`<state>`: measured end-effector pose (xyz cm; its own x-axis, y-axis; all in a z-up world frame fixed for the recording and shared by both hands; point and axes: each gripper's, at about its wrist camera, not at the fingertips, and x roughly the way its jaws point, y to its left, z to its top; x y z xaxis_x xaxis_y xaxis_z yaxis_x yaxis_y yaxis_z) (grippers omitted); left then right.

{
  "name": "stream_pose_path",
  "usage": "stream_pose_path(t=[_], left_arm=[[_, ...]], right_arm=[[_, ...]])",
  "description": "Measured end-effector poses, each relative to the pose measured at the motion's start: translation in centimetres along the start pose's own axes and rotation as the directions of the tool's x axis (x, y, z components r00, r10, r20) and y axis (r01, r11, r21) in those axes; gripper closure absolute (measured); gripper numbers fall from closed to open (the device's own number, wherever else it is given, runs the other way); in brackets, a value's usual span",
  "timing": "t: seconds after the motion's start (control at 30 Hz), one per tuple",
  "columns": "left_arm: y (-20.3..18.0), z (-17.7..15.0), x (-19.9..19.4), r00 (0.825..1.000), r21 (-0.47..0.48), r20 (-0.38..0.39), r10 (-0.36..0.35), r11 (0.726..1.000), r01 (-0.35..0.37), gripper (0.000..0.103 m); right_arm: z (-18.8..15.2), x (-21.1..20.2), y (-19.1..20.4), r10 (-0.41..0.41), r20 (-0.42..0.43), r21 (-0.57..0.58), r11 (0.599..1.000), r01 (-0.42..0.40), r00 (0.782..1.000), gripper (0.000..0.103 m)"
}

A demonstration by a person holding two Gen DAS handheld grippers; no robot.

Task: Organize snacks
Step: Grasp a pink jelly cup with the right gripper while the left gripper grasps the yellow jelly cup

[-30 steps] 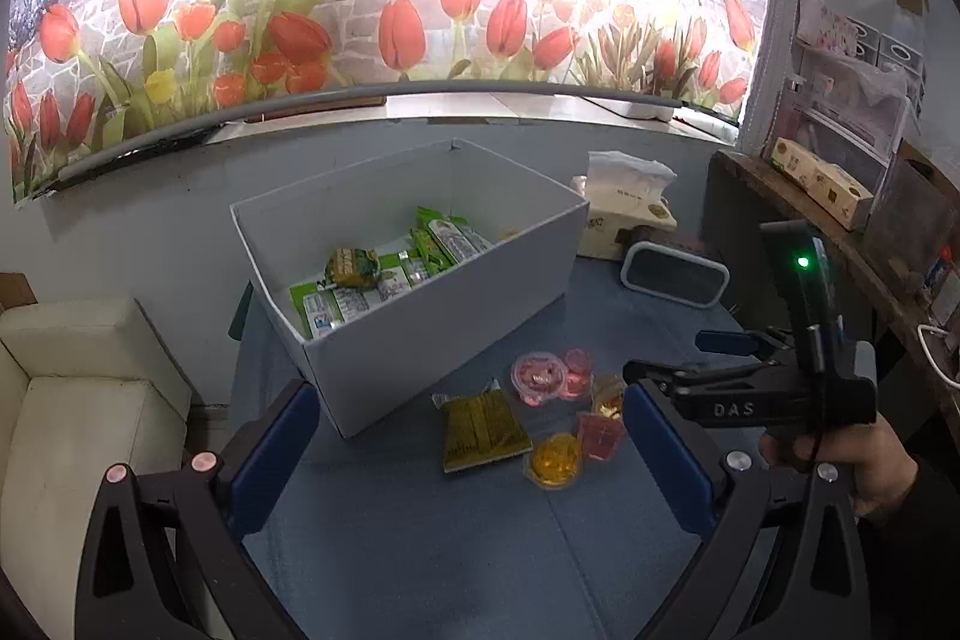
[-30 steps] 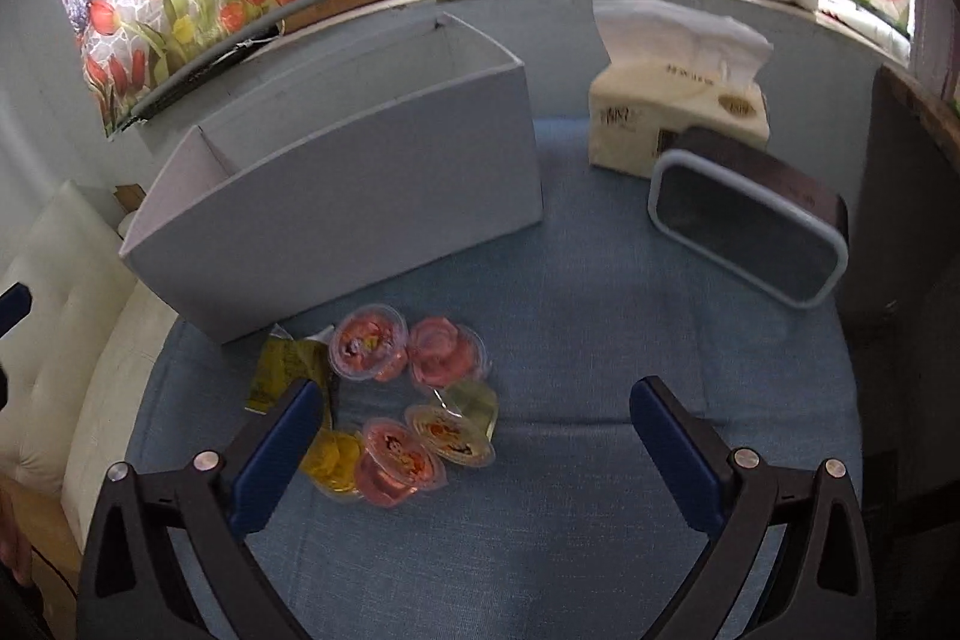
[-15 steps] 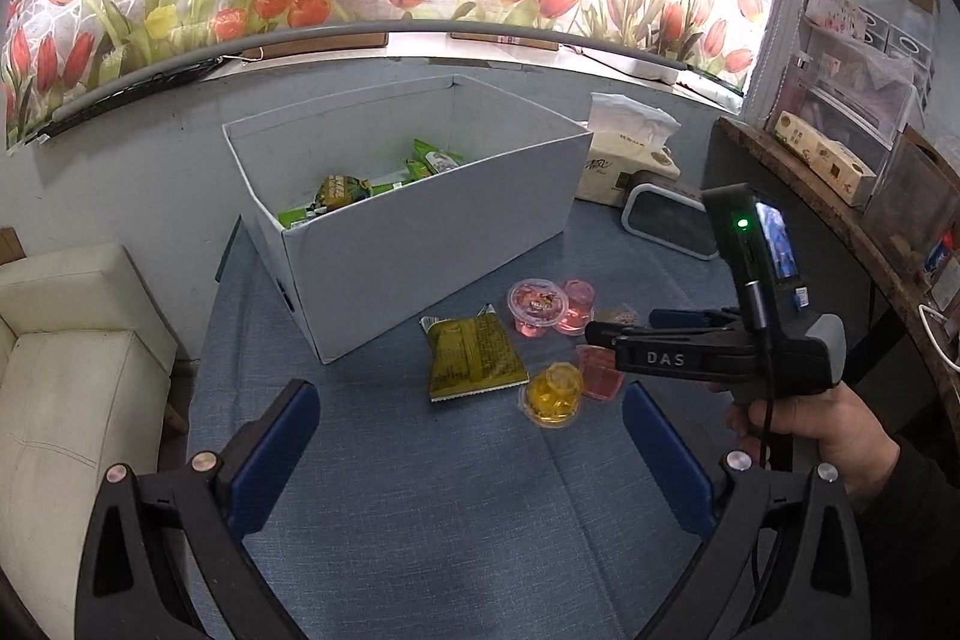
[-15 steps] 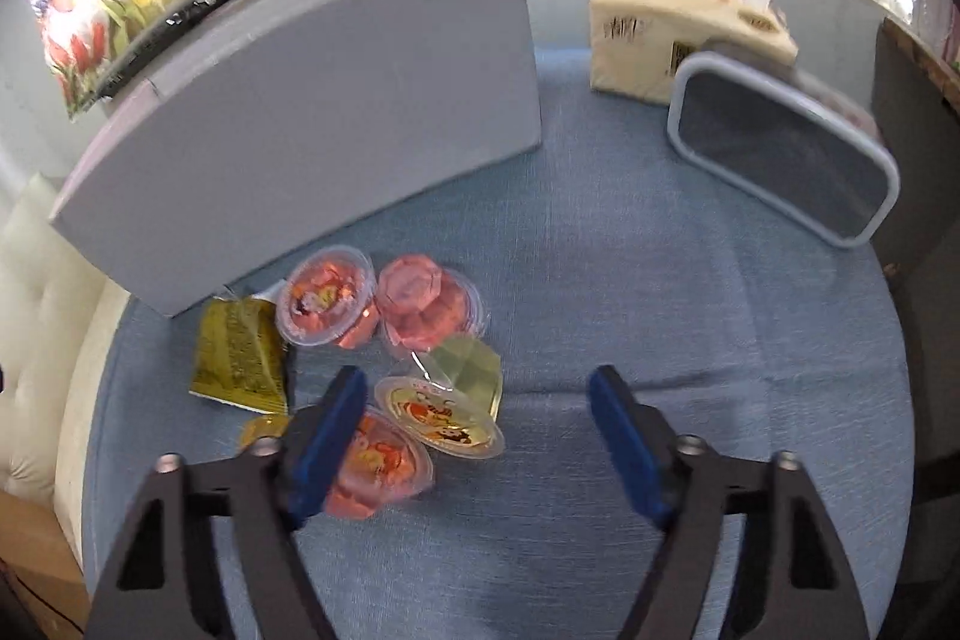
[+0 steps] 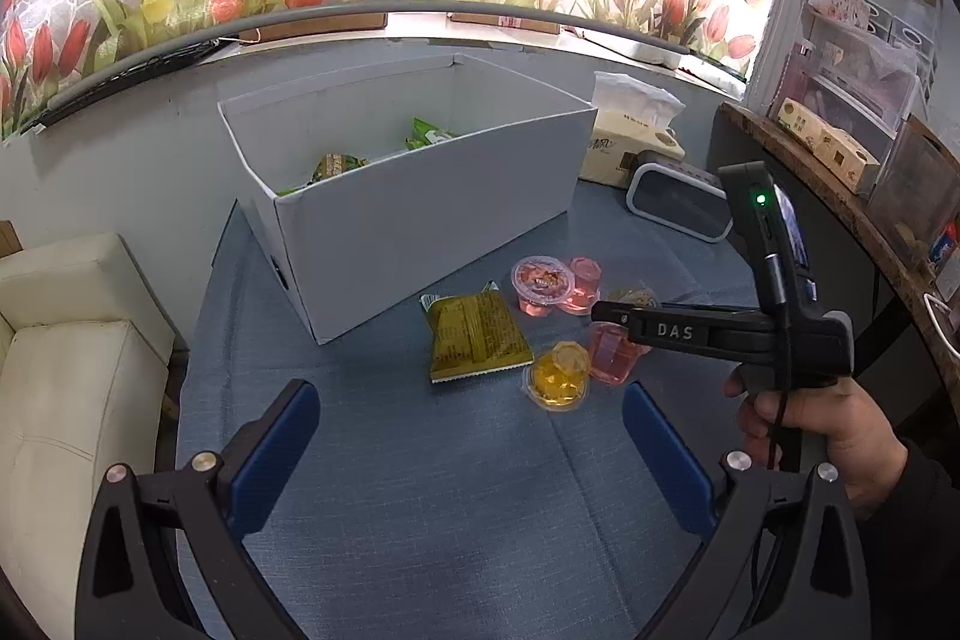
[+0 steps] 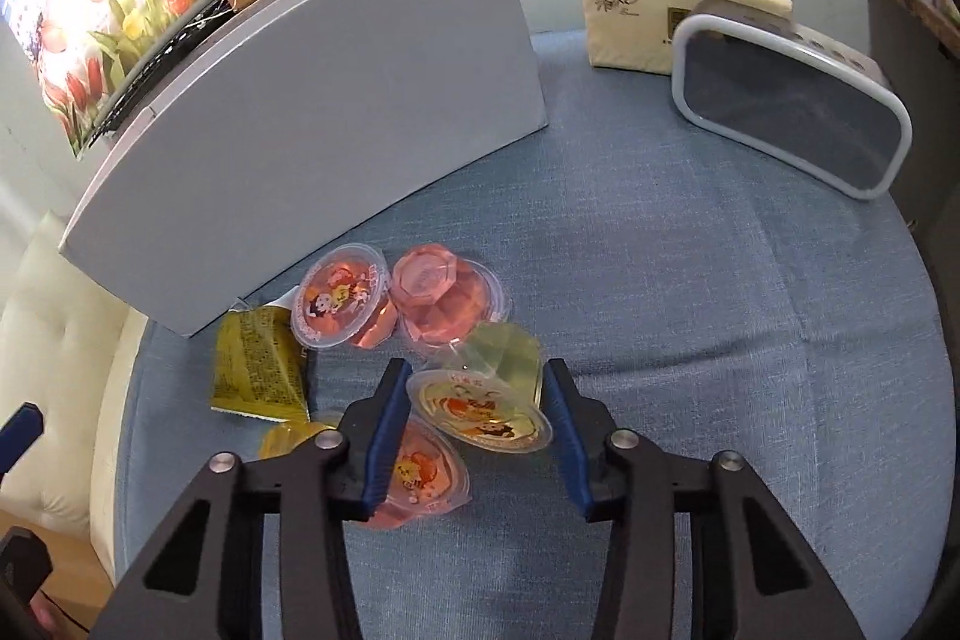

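Several jelly cups and an olive snack packet [image 5: 477, 334] lie on the blue cloth in front of a white box [image 5: 420, 220] that holds green packets. My right gripper [image 6: 474, 400] is closing on a green jelly cup [image 6: 480, 400] that lies tilted, and its pads touch the lid rim on both sides. A pink cup [image 6: 426, 478] sits partly under its left finger. Two more pink cups [image 6: 339, 295] [image 6: 444, 298] lie just beyond, near the box wall [image 6: 300, 130]. My left gripper [image 5: 465, 394] hangs open and empty, short of a yellow cup [image 5: 561, 373].
A tissue pack [image 5: 630, 130] and a grey-rimmed dark device [image 5: 678, 202] stand at the back right of the cloth. A wooden shelf [image 5: 840, 196] with boxes runs along the right. A white sofa [image 5: 60, 340] lies left of the table. A hand [image 5: 828, 430] holds the right gripper.
Both grippers have sunk toward the table. The right gripper's jaws have narrowed from wide open to close around the green jelly cup. The left gripper's jaws stay wide.
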<state>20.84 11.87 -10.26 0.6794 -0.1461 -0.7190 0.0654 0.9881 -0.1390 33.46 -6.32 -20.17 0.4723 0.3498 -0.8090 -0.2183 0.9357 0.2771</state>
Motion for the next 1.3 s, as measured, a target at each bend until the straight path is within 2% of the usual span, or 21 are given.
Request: stream_pose_path(t=[0.1, 0.3, 0.43, 0.53, 0.73, 0.83, 0.87, 0.93, 1.03, 1.23, 1.27, 1.3], left_arm=[[-0.1, -0.2, 0.4, 1.000, 0.007, -0.006, 0.009, 1.000, -0.009, 0.000], [-0.8, -0.9, 1.5, 1.000, 0.017, -0.029, -0.002, 1.000, 0.002, 0.000], [-2.0, -1.4, 3.0, 0.998, 0.041, -0.056, 0.034, 0.999, -0.032, 0.000], [-3.1, -1.6, 4.8, 0.997, 0.042, -0.077, 0.029, 0.999, -0.026, 0.000], [-6.1, -1.5, 9.4, 0.991, 0.131, -0.132, 0.010, 0.991, 0.007, 0.000], [-6.9, -1.2, 11.2, 0.987, 0.153, -0.156, 0.031, 0.988, -0.007, 0.000], [-7.1, -1.1, 11.5, 0.987, 0.151, -0.158, 0.035, 0.988, -0.011, 0.002], [-7.3, -0.9, 12.0, 0.986, 0.160, -0.160, 0.054, 0.987, -0.028, 0.014], [-7.3, -0.7, 12.8, 0.979, 0.153, -0.183, 0.089, 0.986, -0.061, 0.027], [-6.8, -0.6, 13.1, 0.982, 0.128, -0.176, 0.064, 0.991, -0.041, 0.030], [-6.8, -0.5, 13.1, 0.983, 0.122, -0.172, 0.067, 0.991, -0.046, 0.032], [-6.8, -0.6, 13.1, 0.983, 0.118, -0.167, 0.073, 0.992, -0.053, 0.041]], right_arm=[[-0.1, -0.4, 0.0, 0.001, 0.017, -0.014, 1.000, -0.001, 1.000, 0.055], [-0.6, -3.5, -0.3, 0.004, 0.061, -0.041, 0.999, -0.001, 0.998, 0.055], [-1.7, -6.9, -0.9, 0.037, 0.098, -0.030, 0.999, -0.034, 0.995, 0.055], [-2.7, -9.2, -1.2, 0.034, 0.128, -0.041, 0.999, -0.029, 0.991, 0.055], [-5.9, -13.0, -2.5, 0.051, 0.150, -0.048, 0.998, -0.044, 0.987, 0.055], [-7.0, -14.3, -3.1, 0.038, 0.160, -0.051, 0.998, -0.030, 0.986, 0.055], [-7.4, -14.8, -3.5, 0.037, 0.162, -0.045, 0.999, -0.030, 0.986, 0.055], [-7.8, -15.2, -4.0, 0.047, 0.159, -0.034, 0.999, -0.043, 0.986, 0.055], [-8.3, -15.7, -5.1, 0.046, 0.169, -0.003, 0.999, -0.046, 0.985, 0.055], [-8.7, -16.1, -6.0, 0.038, 0.178, 0.005, 0.999, -0.039, 0.983, 0.055], [-8.7, -16.2, -6.1, 0.042, 0.177, 0.009, 0.999, -0.045, 0.983, 0.055], [-8.8, -16.3, -6.1, 0.044, 0.180, 0.010, 0.999, -0.046, 0.983, 0.055]])
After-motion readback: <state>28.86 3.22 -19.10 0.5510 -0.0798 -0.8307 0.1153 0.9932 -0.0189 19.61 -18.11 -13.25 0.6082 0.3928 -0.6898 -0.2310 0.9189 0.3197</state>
